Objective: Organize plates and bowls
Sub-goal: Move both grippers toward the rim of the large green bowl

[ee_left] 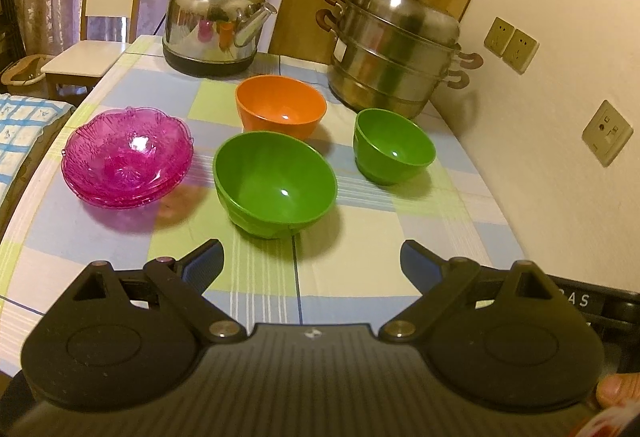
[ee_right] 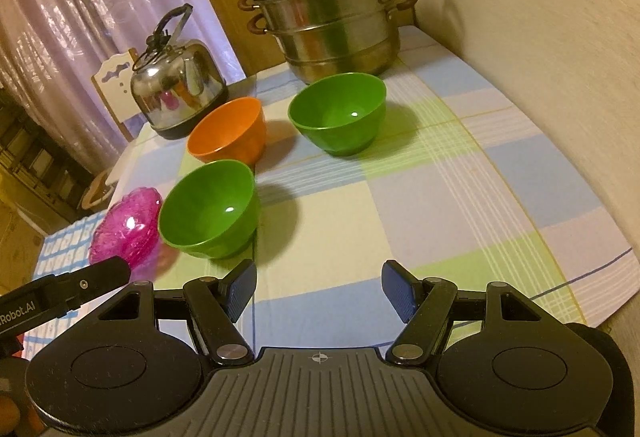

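On the checked tablecloth stand a near green bowl, a far green bowl and an orange bowl. A stack of pink clear plates lies at the left. My left gripper hovers open just short of the near green bowl, nothing between its fingers. My right gripper is open too, over bare cloth to the right of that bowl. The left gripper's black side shows at the right view's left edge.
A steel kettle and a stacked steel steamer pot stand at the back of the table. The wall with sockets runs along the right. A white chair stands beyond the table's far left corner.
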Available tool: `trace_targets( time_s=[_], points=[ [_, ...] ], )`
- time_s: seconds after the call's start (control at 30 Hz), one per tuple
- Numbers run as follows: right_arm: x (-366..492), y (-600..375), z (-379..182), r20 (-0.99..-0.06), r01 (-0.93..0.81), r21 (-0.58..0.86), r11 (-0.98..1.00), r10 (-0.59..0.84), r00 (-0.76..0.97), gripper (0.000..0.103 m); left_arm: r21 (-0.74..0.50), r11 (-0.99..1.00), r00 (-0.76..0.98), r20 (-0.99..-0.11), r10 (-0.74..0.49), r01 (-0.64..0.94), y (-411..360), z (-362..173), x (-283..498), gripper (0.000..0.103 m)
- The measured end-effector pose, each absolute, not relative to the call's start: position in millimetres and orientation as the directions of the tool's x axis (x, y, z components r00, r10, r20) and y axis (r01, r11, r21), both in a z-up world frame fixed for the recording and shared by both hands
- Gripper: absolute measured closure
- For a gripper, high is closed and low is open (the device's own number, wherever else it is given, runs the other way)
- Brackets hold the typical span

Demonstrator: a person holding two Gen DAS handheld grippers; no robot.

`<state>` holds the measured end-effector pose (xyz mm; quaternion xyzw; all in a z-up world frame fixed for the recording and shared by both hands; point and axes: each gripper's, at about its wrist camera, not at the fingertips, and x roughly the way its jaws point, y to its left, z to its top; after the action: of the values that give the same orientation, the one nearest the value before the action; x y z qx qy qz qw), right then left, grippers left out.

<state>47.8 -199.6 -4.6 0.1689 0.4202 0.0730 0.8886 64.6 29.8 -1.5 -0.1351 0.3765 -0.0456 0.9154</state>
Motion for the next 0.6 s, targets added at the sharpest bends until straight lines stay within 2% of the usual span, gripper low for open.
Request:
trace_targets(
  time_s=[0.6],
  points=[
    [56.2,-205.4,-12.2,-0.733,0.031,0.367,0.930,0.268,0.626,0.034,-0.286,0.958,0.700,-0.687,-0.196,-0.013,24.3,-8.9,76.6,0.009]
  ],
)
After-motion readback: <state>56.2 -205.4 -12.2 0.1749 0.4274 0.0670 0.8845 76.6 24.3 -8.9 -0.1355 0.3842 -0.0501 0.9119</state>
